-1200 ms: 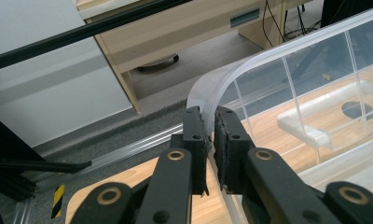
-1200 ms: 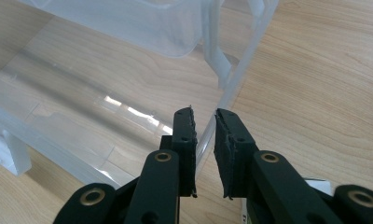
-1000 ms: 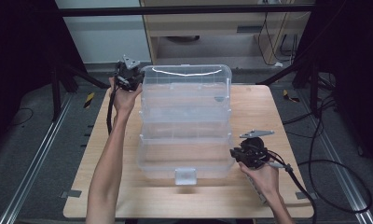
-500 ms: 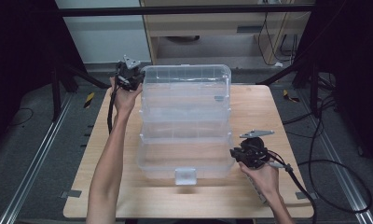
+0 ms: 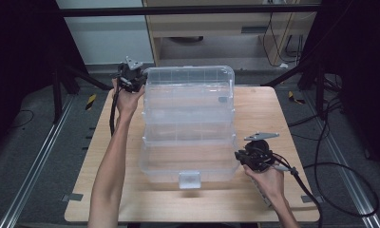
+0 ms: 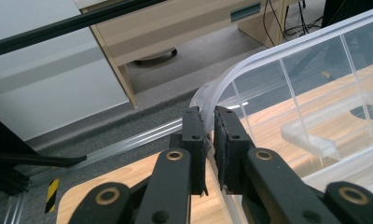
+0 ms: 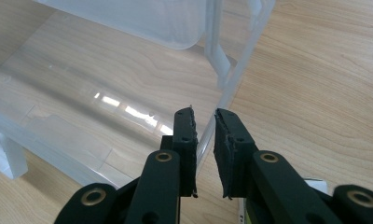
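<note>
Two grips on clear storage box [image 5: 188, 126], mid-table [image 5: 273, 109]. Left gripper [image 6: 209, 135] clamped on far-left rim, right gripper [image 7: 204, 133] pinching near-right wall edge. Diagonal corners: I judge for balanced lift or steadying.

- A clear plastic storage box [image 5: 188, 123] is sitting mid-table, tiered trays stepping down toward the person, white latch facing the near edge.
</note>
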Demonstrator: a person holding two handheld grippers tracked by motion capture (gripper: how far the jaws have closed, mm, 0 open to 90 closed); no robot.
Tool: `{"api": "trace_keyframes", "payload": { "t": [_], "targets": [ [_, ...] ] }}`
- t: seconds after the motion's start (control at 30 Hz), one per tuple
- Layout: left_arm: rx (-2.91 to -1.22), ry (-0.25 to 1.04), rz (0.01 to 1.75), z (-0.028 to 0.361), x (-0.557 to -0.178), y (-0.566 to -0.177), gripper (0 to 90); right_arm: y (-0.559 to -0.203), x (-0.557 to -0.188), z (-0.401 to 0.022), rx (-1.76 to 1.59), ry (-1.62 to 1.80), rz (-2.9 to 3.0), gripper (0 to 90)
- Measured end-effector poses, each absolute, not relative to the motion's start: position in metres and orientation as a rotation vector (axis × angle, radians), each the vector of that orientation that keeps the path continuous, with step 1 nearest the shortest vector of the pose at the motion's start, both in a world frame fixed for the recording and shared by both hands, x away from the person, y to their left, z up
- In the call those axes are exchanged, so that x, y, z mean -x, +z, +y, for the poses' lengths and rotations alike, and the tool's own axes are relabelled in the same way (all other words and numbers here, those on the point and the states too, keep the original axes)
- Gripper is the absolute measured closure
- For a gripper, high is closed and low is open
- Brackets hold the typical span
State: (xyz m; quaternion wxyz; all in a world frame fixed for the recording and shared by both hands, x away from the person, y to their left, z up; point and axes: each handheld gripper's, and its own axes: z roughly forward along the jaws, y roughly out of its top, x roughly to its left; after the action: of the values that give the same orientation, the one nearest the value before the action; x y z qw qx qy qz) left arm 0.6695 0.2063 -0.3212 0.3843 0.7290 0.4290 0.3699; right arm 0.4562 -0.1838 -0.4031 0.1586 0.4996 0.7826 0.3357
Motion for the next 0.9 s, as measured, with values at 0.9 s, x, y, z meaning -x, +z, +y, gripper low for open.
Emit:
{"api": "trace_keyframes", "payload": {
  "t": [0.9],
  "targets": [
    [-1.880,0.934,1.140,0.204,-0.681,-0.327,82.2,-0.403,-0.455,-0.182,-1.416,0.937,2.232,79.0]
  ]
}}
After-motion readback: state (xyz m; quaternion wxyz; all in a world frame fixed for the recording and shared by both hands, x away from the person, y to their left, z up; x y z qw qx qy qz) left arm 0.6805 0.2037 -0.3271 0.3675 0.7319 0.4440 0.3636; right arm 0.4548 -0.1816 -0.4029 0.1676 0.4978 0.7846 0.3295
